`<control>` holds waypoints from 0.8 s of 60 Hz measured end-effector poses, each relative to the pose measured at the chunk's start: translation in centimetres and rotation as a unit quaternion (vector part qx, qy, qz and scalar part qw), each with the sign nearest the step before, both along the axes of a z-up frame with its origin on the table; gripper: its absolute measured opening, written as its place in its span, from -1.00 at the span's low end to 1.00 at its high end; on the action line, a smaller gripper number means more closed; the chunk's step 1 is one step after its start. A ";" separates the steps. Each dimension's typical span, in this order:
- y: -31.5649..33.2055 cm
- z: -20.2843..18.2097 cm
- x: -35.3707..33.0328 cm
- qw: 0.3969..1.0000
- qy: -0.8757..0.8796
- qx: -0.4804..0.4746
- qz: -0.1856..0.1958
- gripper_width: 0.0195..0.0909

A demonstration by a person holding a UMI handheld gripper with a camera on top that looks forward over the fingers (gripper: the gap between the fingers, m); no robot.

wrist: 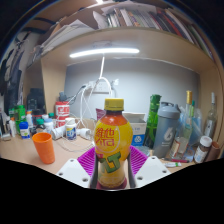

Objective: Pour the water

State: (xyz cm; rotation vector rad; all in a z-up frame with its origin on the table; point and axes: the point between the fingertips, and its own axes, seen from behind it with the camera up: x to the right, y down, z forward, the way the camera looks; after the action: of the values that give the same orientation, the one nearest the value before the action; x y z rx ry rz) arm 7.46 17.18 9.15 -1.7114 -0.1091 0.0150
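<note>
A bottle (112,143) of yellow drink with a yellow cap and an orange label stands upright between my fingers. My gripper (112,168) is shut on the bottle, the purple pads (88,160) pressing its lower body from both sides. The bottle looks lifted above the table. An orange cup (44,147) stands on the wooden table (25,152), to the left of the bottle and a little beyond my fingers.
The back of the table is crowded with bottles and jars (62,108) on the left, a green bottle (152,120) and a grey flask (168,128) on the right. A white lamp arm (100,75) rises behind the bottle. Shelves hang overhead.
</note>
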 end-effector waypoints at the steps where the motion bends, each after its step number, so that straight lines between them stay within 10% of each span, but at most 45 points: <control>1: 0.0 0.1 0.0 1.000 0.002 0.002 -0.001 -0.28; 18: -2.6 0.2 0.7 1.000 -0.009 -0.026 -0.007 0.64; 48: -26.0 3.7 0.7 1.000 0.022 -0.007 -0.005 0.68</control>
State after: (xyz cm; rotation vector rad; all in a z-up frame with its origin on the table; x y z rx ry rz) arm 8.13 -8.78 12.85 -1.7243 -0.0675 0.0455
